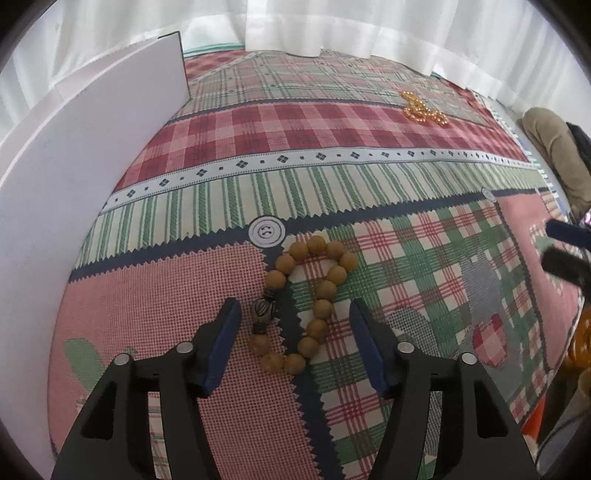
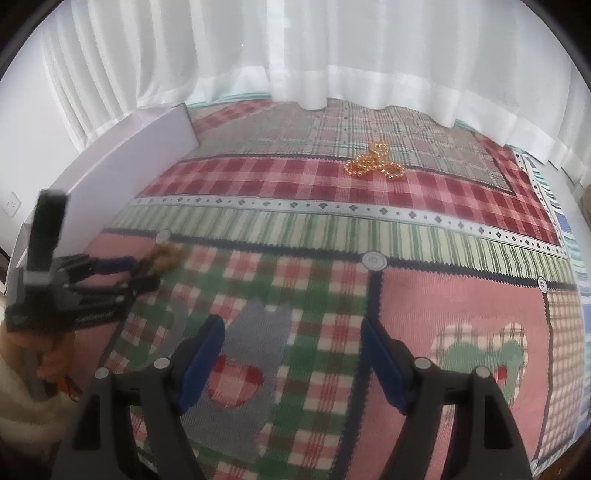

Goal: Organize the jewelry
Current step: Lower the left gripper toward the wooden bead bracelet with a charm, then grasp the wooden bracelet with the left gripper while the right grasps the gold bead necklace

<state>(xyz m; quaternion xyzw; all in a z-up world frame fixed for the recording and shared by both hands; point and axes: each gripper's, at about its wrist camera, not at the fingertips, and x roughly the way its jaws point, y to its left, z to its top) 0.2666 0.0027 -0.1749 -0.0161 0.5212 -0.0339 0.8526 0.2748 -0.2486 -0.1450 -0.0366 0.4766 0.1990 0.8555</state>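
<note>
Between the spread fingers of the left gripper [image 1: 293, 314] lies a wooden bead bracelet [image 1: 306, 306] — tan round beads in a bent loop, with one dark carved bead just inside the left finger. The jaws stand wide apart, released, with both blue pads clear of the beads on either side; nothing is grasped. The bracelet rests flat on the patchwork tablecloth [image 1: 332, 177], its far end just short of a printed button motif [image 1: 266, 231] ahead of the claw.

Far ahead and to the right of this claw, a gold bead necklace [image 1: 424, 109] sits in a small heap on the red checked band. To the claw's left stands a white box [image 1: 92, 155], its wall upright along the cloth's edge. White curtains [image 1: 332, 26] hang beyond the table.

The right gripper [image 2: 291, 332] hovers over the cloth with its jaws likewise parted — empty, only a checked heart patch showing between them. Well ahead of it, slightly right, lies the gold necklace; off to its left, the left gripper appears blurred, pointing at the bracelet.
</note>
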